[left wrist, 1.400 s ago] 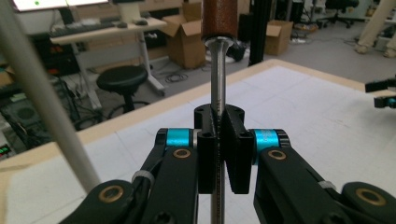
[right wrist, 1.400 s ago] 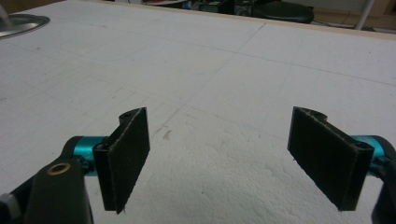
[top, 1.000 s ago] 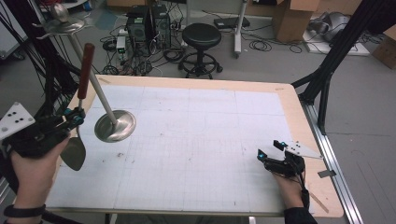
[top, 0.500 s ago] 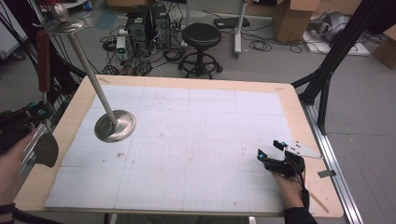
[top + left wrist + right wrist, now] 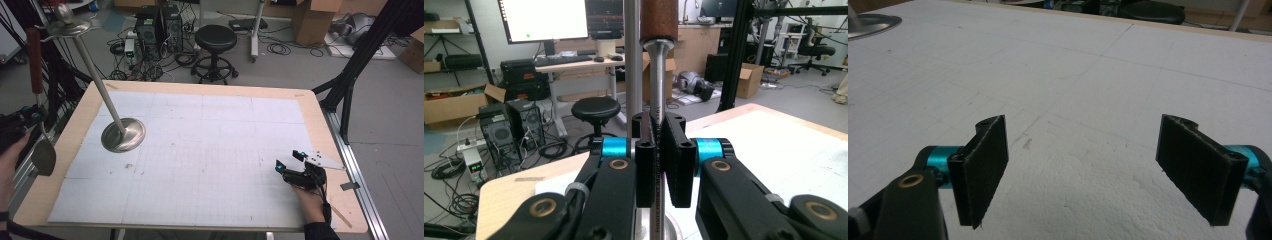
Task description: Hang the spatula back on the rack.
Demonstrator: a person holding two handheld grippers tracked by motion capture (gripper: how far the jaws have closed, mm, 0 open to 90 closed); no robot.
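One utensil is in play here: a metal spatula with a brown handle, and my left gripper is pinching its thin steel shank, jaws pressed tight on it. From above I see it held upright off the left edge of the table, handle above the gripper, blade hanging below it. Just past the gripper, further in over the table, stands a steel stand with a round base and a slanted pole. My right gripper rests well apart from all that, near the right edge on the white foam sheet, jaws spread wide with nothing between them.
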